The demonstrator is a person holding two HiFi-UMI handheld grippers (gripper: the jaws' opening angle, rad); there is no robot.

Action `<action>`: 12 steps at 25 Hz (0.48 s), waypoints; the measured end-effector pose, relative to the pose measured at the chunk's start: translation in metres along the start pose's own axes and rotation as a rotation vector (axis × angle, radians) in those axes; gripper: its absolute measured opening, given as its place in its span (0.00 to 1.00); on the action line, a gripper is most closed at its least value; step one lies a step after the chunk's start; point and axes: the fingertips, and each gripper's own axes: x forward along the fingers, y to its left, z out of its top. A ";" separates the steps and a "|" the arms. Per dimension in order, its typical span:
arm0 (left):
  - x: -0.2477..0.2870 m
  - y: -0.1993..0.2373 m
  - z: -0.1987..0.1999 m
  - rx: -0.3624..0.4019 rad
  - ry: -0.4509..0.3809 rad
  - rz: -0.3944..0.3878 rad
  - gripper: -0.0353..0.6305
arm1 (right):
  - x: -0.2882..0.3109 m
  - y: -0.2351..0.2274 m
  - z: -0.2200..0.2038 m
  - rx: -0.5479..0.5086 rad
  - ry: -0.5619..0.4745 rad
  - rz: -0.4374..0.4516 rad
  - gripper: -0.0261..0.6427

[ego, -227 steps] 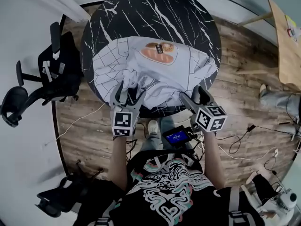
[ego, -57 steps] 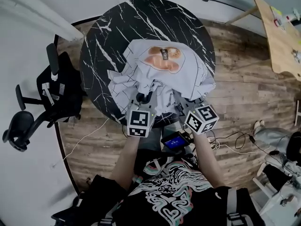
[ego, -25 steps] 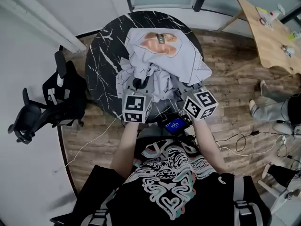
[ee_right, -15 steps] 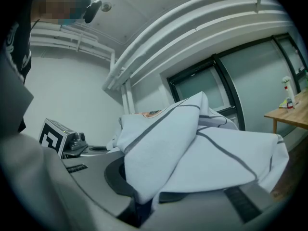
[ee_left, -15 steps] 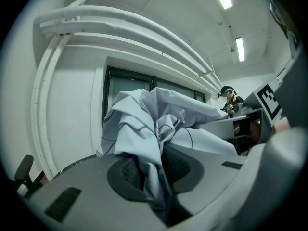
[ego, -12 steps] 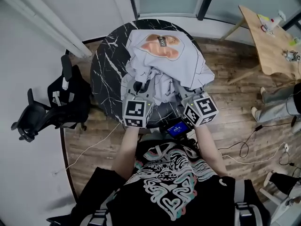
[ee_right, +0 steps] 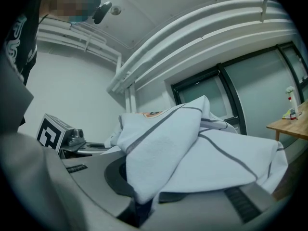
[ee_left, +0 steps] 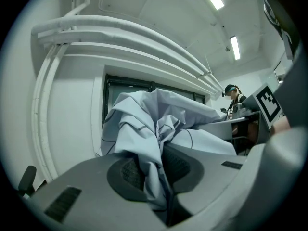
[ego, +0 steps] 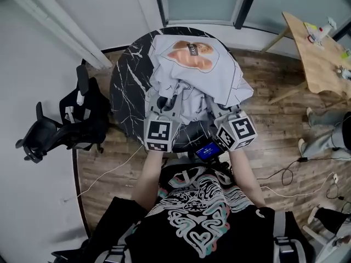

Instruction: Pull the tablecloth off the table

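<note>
A pale grey tablecloth (ego: 200, 75) with thin dark grid lines and an orange print lies bunched on the right half of the round black marble table (ego: 129, 89). My left gripper (ego: 164, 104) is shut on a crumpled fold of the tablecloth (ee_left: 154, 143) at the table's near edge. My right gripper (ego: 218, 111) is shut on another fold of the tablecloth (ee_right: 163, 158), which drapes over its lower jaw. The two grippers stand side by side, close to my body. The cloth hangs over the table's right rim.
A black office chair (ego: 60, 125) stands on the wooden floor left of the table. A small device with a blue screen (ego: 208, 151) hangs at my waist. A wooden table (ego: 323, 48) with small items is at the far right. Cables (ego: 285, 174) lie on the floor.
Both grippers have drawn back towards me with the tablecloth; more black marble is bare at the left and the cloth is bunched further to the right and near edge.
</note>
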 end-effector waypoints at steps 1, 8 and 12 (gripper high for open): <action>0.000 0.001 0.002 0.001 -0.004 0.002 0.16 | 0.001 0.001 0.001 -0.002 -0.002 0.001 0.13; 0.000 0.005 0.001 -0.006 -0.005 0.017 0.16 | 0.005 0.001 -0.001 -0.018 0.012 -0.011 0.12; 0.002 0.006 0.001 -0.005 -0.003 0.014 0.16 | 0.007 -0.002 -0.001 -0.027 0.013 -0.018 0.12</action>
